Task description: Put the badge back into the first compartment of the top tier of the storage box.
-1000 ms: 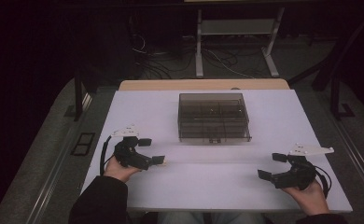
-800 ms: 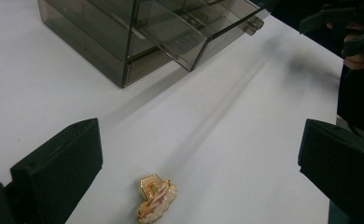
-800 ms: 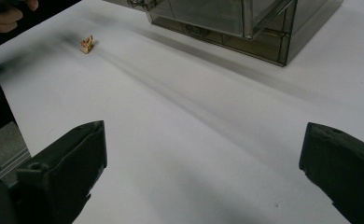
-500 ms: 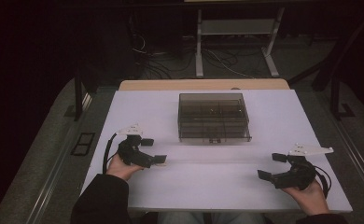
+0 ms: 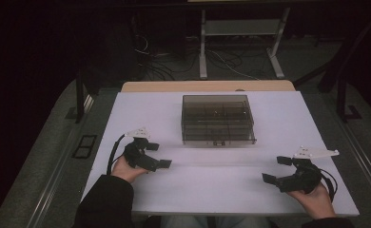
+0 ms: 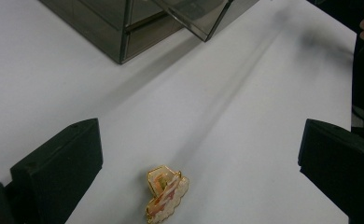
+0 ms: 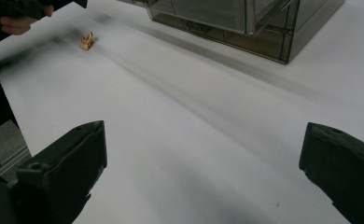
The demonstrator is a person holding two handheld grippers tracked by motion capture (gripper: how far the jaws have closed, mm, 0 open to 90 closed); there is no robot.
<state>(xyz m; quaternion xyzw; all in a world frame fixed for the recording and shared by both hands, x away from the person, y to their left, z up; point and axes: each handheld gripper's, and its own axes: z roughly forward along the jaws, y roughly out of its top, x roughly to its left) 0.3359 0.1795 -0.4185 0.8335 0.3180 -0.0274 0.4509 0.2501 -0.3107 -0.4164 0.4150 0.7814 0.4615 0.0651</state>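
At the left of the high view, the person's left hand (image 5: 122,167) comes in from a dark sleeve (image 5: 102,202) and holds the left gripper (image 5: 156,155) low over the white surface (image 5: 212,185). A black cable (image 5: 112,154) loops off its back and a grey three-cornered plate (image 5: 137,133) sits on top. Its fingers (image 6: 59,163) are spread wide with nothing between them in a grip. In the left gripper view a small gold and orange pin (image 6: 166,193) lies flat on the surface in the gap between the two fingers, nearer the left one and touching neither.

In the middle of the surface, farther from the person, stands a smoky see-through box (image 5: 218,118) with compartments inside. What lies in them cannot be made out. Its lid looks shut in the high view, and in the left gripper view a clear panel (image 6: 194,14) juts out from its near side at a slant. The box stands well apart from both grippers. Beyond the white surface a tan strip of tabletop (image 5: 207,86) shows at the far edge, and behind it a metal stand (image 5: 240,42) and loose wires (image 5: 221,61) rest on the floor.

At the right, the person's right hand (image 5: 317,199) holds the right gripper (image 5: 278,170), also capped with a grey plate (image 5: 316,153). Its fingers (image 7: 63,172) are spread wide and hold nothing, over bare surface. In the right gripper view the pin (image 7: 86,41) lies far off at the upper left, just beside the other hand (image 7: 17,23), and the box (image 7: 245,23) stands at the upper right.
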